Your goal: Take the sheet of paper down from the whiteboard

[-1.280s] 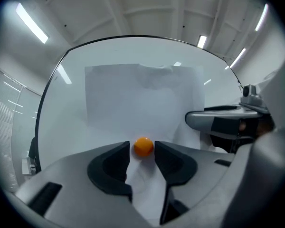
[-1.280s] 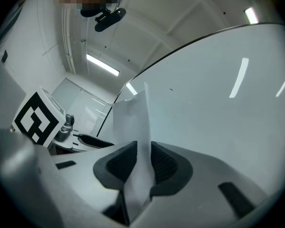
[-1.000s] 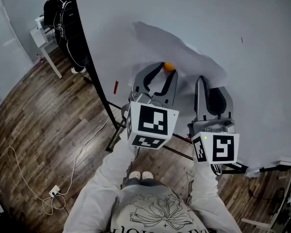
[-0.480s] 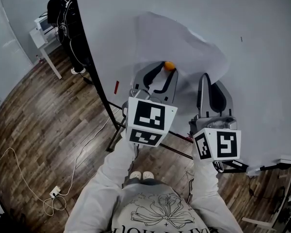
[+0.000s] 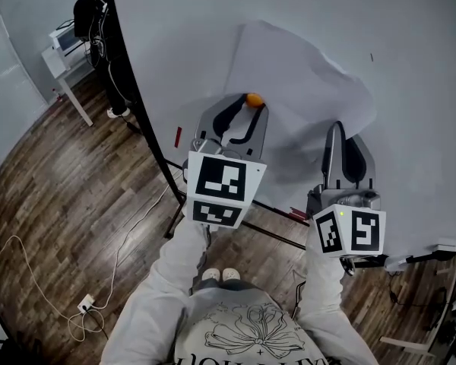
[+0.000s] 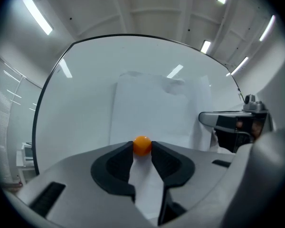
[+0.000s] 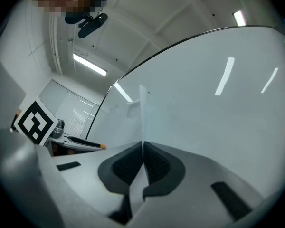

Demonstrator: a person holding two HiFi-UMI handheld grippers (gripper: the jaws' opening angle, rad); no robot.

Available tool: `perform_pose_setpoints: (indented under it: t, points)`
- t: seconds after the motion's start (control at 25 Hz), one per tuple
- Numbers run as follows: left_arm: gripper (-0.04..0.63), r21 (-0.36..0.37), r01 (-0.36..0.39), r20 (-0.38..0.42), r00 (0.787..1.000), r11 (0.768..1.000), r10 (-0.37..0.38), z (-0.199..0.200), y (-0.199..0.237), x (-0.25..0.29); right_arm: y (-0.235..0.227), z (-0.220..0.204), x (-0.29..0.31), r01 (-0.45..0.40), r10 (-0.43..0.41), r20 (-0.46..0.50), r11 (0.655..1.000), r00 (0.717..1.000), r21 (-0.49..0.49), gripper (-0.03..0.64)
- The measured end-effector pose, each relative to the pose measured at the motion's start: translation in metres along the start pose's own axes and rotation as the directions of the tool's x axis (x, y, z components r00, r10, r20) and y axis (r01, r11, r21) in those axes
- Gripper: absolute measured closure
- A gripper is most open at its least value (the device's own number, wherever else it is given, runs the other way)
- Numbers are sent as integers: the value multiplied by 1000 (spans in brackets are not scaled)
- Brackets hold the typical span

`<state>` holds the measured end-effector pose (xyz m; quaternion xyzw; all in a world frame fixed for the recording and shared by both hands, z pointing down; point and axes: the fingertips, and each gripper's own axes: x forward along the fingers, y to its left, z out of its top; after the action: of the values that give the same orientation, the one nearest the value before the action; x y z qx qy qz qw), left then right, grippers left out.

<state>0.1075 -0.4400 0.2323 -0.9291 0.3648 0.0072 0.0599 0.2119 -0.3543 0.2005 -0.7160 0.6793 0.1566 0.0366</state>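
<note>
I see left gripper (image 5: 245, 106) clamped on orange ball (image 5: 254, 99), mid frame. Lower right, right gripper (image 5: 335, 128) pinched shut on paper (image 5: 304, 74) edge

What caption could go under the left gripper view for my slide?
Left gripper pinching the orange ball at the sheet of paper's lower edge, whiteboard behind.

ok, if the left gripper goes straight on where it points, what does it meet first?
The left gripper is shut on an orange ball that looks to sit against the sheet of paper; so the paper first, whiteboard right behind. Depth is unclear.
</note>
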Motion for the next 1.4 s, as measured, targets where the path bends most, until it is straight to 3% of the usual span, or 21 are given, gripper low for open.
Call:
perform_pose_setpoints:
  t: [0.76,1.4]
  points:
    - [479,11,-25,-7,1000,1000,25,-3,-2,2,-61,2,-59,189,-189,-35,982,981,-20,615]
    - [477,-20,-64,63,996,998,65,5,-5,-19,-64,14,-85,205,-205,-18,979,979,-25,614]
